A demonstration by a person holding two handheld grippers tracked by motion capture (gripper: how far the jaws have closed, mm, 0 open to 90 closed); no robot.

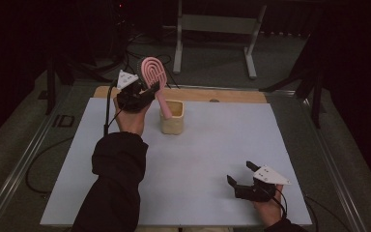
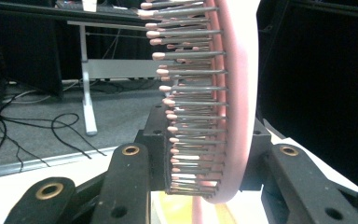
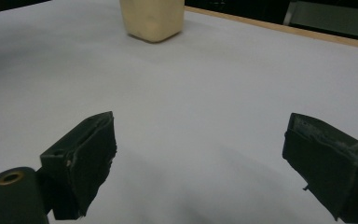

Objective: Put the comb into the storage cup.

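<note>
Nearest, at the front right of the white tabletop (image 1: 212,145), the right hand-held gripper (image 1: 241,175) rests low with its 2 jaws spread wide and nothing between them. Farther back on the left, the left hand-held gripper (image 1: 150,90) pinches a pink hairbrush (image 1: 155,77) just below its bristled head, holding it nearly upright. The brush's handle end dips into a cream cup (image 1: 173,117) standing beside that hand. Beyond the tabletop stands a grey metal frame (image 1: 212,29)

High view looks down; both tool views sit low — sharing the cup (image 1: 172,117) (image 3: 152,18).
</note>
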